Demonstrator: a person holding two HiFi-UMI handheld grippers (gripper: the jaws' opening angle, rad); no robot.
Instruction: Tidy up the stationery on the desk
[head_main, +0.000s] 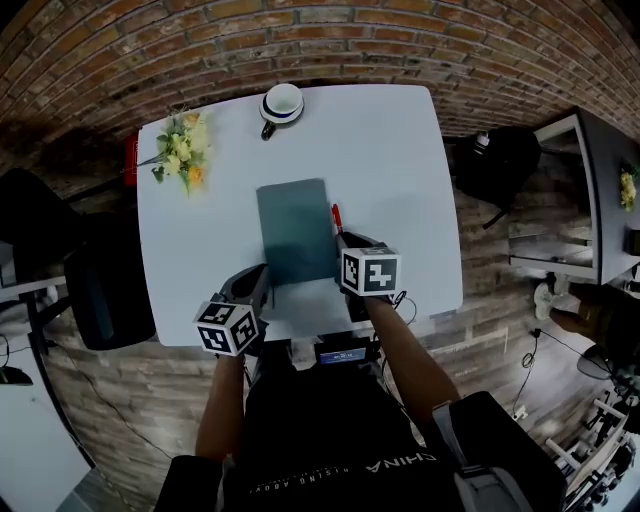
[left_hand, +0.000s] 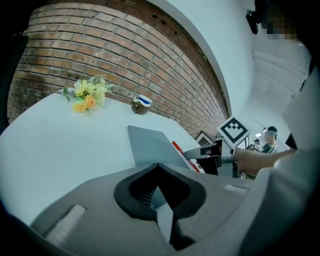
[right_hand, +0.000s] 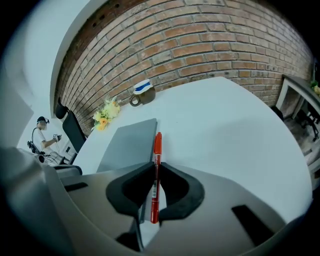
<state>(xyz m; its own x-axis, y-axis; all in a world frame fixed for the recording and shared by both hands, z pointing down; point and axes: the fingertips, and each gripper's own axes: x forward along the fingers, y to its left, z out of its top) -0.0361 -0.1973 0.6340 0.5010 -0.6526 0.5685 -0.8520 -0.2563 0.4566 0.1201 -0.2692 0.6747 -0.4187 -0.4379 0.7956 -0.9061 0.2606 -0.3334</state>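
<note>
Lower centre, the right claw (right_hand: 152, 200) grips the red pen (right_hand: 157, 150) just beside the notebook (head_main: 295, 230) mid-tabletop (head_main: 400, 170). The left claw (left_hand: 160, 200) looks clenched on the notebook's near edge. With such a narrow hold, the pen could swivel, or roll away once released.

Reaches up from the bottom of the head view with left arm (head_main: 222, 400) and right arm (head_main: 405, 360). Holds the left gripper (head_main: 257, 284) low and left of middle, jaws shut tight. Pinches a red pen (right_hand: 156, 165) in the right gripper (head_main: 346, 242), near the middle.
</note>
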